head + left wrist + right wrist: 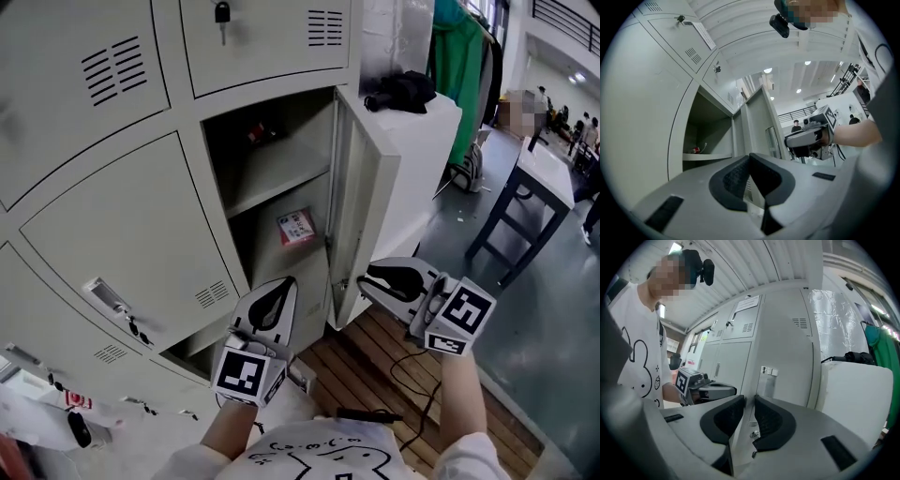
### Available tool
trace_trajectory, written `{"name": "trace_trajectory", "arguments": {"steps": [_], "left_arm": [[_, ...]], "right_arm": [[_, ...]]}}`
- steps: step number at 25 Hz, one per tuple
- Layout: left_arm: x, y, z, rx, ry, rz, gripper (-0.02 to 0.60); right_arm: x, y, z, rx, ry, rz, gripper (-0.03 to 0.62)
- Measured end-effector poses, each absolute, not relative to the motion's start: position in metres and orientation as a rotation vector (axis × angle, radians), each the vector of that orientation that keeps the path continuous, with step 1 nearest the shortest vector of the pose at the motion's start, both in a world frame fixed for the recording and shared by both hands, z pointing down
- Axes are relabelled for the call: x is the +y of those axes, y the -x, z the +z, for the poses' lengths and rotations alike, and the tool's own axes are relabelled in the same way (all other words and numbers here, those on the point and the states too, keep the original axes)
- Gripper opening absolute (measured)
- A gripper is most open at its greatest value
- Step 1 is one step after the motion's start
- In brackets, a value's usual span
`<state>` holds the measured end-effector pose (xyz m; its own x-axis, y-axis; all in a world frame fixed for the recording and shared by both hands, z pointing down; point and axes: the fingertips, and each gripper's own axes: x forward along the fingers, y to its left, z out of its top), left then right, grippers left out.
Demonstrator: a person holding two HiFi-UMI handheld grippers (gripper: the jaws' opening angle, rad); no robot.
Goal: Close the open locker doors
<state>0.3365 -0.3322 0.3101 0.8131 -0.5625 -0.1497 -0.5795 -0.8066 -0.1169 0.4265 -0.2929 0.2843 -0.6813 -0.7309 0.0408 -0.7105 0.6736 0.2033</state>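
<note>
in the head view the open locker door (354,202) stands just right of centre, swung out edge-on from its compartment (281,178), which sits at about 11 o'clock from the door's lower corner. inside, a small printed box (296,227) leans on the lower level and something red (261,133) lies on the shelf above.

the right gripper (364,279) is at the door's bottom edge, at about 5 o'clock of the door. in the right gripper view the door's free edge runs up between the jaws and the pads look pressed against both of its faces.

the left gripper (281,287) hangs at about 7 o'clock of the door, in front of the compartment's lower left corner. its jaws meet at the tips with nothing between them.

a black bundle (403,91) lies on the white cabinet (427,159) at 1 o'clock.
</note>
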Motion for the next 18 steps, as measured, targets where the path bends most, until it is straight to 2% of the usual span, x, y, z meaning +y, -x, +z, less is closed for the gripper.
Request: {"name": "trace_trajectory", "arguments": {"steps": [18], "left_arm": [[-0.350,-0.267,0.307,1.109,2.756,0.171,0.012]], "right_arm": [[-0.339,-0.348,0.284,-2.820,-1.205,-0.251,0.091]]}}
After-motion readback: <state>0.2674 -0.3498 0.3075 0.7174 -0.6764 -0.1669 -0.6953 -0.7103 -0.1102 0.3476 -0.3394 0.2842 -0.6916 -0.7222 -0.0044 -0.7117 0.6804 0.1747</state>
